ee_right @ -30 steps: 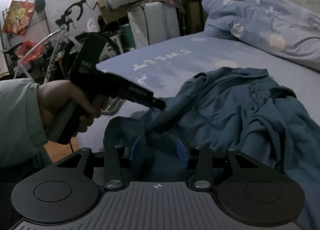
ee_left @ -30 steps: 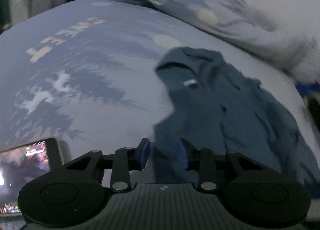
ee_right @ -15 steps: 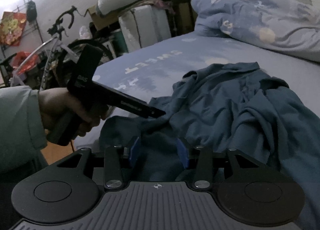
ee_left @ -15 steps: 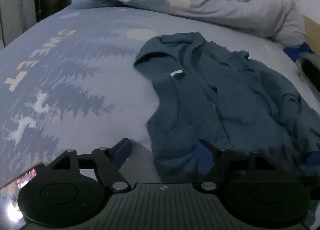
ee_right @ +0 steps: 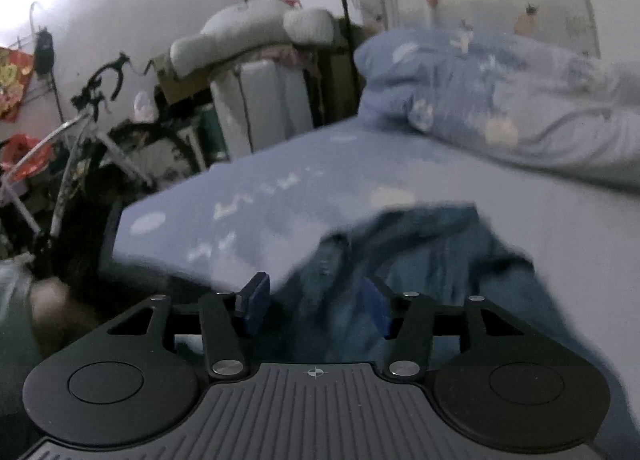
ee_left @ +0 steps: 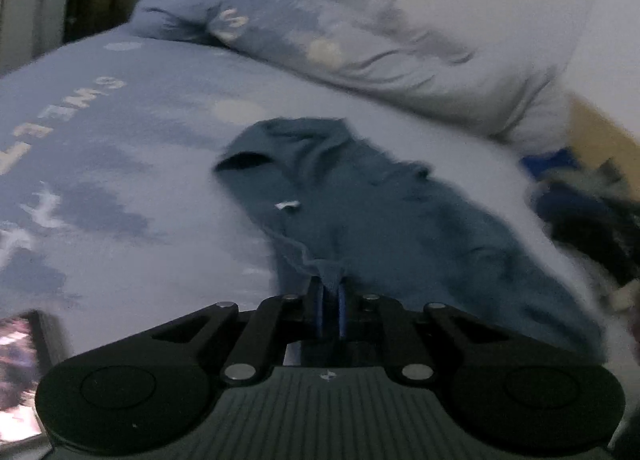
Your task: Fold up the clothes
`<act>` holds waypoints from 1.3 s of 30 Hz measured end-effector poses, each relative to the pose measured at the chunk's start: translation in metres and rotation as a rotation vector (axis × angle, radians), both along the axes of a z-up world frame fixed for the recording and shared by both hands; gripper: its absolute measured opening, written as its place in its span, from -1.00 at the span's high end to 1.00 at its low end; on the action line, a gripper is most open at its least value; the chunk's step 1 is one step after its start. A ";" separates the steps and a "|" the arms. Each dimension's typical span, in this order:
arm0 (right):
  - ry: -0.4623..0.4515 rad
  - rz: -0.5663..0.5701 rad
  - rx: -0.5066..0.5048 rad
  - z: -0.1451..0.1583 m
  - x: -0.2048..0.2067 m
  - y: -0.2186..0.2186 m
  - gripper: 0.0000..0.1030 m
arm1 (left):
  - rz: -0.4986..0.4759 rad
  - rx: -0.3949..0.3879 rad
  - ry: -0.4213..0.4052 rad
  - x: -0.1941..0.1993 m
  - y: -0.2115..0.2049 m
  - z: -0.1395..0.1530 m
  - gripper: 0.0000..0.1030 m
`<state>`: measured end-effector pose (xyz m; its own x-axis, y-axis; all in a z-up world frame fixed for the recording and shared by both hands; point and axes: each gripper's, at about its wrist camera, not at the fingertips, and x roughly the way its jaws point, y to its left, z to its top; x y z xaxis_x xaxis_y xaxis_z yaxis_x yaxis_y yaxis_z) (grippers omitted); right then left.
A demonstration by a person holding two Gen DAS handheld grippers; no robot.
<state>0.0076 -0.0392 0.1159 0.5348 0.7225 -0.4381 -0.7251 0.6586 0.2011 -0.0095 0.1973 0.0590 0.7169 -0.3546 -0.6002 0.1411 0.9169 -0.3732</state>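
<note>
A crumpled dark blue shirt [ee_left: 380, 220] lies on the bed, its collar and a small white label toward the far side. My left gripper [ee_left: 330, 300] is shut on the shirt's near hem, and the cloth bunches up between the pads. The right wrist view is blurred. In it the same shirt [ee_right: 420, 252] spreads in front of my right gripper [ee_right: 316, 304], which stands open with its fingers wide apart. Blue cloth lies loosely in the gap, touching the right finger [ee_right: 376, 312].
The bed sheet [ee_left: 120, 164] is pale blue with printed trees and letters. A bunched duvet [ee_left: 340, 32] lies at the bed's head. A lit screen [ee_left: 20, 372] rests near the left gripper. A bicycle [ee_right: 92, 148] and stacked clutter stand beyond the bed's left side, and a person's hand [ee_right: 52, 308] shows low left.
The left gripper opened wide half a second ago and has now shut on the shirt's hem. The right gripper has opened wider and swung; the left gripper has left its view.
</note>
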 end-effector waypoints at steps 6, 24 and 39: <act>0.010 0.083 -0.040 0.004 0.073 0.065 -0.18 | 0.018 -0.102 0.039 0.002 -0.006 -0.017 0.80; -0.038 0.082 -0.473 -0.094 0.152 0.203 0.08 | 0.046 -0.166 0.077 0.007 -0.004 -0.026 0.80; 0.125 -0.241 0.081 -0.017 0.154 0.070 0.89 | 0.048 -0.059 -0.031 -0.006 -0.008 0.017 0.80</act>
